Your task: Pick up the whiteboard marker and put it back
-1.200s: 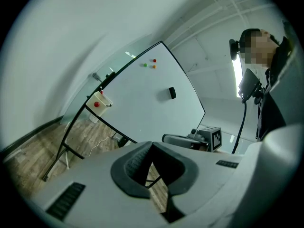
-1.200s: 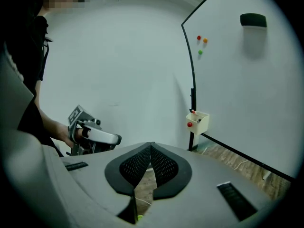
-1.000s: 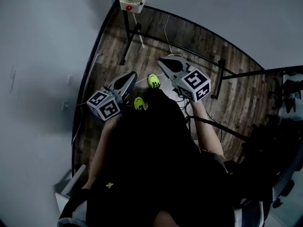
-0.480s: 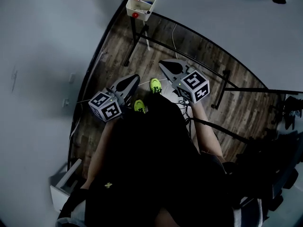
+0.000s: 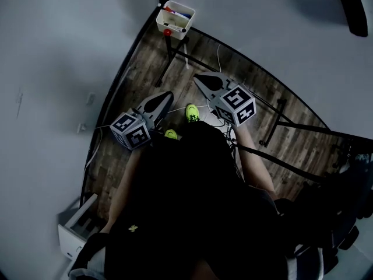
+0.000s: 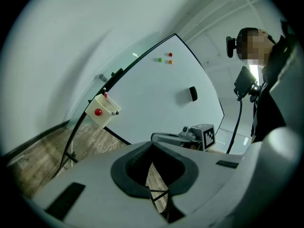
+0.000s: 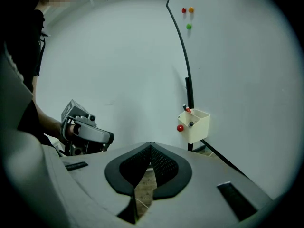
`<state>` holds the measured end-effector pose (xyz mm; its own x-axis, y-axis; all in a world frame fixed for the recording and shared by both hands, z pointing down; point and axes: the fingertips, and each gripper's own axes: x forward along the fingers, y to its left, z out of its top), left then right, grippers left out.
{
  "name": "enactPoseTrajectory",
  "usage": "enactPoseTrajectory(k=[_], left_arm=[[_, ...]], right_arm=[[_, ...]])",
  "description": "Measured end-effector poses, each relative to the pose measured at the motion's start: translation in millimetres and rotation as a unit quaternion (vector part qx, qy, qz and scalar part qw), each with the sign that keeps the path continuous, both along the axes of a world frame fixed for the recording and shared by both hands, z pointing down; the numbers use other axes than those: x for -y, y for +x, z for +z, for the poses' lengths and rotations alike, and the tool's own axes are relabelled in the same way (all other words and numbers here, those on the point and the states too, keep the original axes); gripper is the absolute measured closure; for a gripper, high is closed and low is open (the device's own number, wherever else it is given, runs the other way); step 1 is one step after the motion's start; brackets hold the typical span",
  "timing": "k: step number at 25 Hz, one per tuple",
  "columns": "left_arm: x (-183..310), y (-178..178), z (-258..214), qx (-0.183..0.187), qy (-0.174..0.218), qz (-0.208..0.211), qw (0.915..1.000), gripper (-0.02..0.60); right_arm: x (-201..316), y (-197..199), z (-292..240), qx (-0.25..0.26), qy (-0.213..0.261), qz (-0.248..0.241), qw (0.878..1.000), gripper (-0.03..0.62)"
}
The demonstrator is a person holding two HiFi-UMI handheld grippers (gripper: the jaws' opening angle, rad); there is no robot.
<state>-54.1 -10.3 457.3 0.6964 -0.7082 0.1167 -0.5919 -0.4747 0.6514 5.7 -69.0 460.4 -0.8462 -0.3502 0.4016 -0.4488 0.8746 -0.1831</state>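
Whiteboard marker [image 5: 182, 14] sits in the white box [image 5: 178, 28], well ahead. Right gripper [image 5: 197, 77] is nearer the box than left gripper [image 5: 169, 94]; both closed, empty.

marker [image 7: 186, 109] — red tip | leaning | inside white box [image 7: 197, 126]

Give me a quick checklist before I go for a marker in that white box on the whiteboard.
1. Nothing in right tongs: ok, shut and empty.
2. Nothing in left tongs: ok, shut and empty.
3. Sight of white box: ok, at the whiteboard edge in all views.
4. Stock of markers: ok, coloured ends show in the box.
5. Reach: not ok, the box is well ahead of both tongs.
6. Opening for a grasp: not ok, both shut.
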Motion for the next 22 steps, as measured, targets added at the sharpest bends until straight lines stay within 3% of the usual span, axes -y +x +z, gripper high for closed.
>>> enactPoseTrajectory(k=[12, 22], left_arm=[[58, 21, 1, 0.003, -0.009, -0.035, 0.9993, 0.563], [89, 21, -4, 0.004, -0.001, -0.089, 0.996, 0.563]], right_arm=[[59, 8, 5, 0.01, -0.003, -0.047, 0.999, 0.585], [89, 6, 1, 0.02, 0.012, -0.09, 0.996, 0.585]])
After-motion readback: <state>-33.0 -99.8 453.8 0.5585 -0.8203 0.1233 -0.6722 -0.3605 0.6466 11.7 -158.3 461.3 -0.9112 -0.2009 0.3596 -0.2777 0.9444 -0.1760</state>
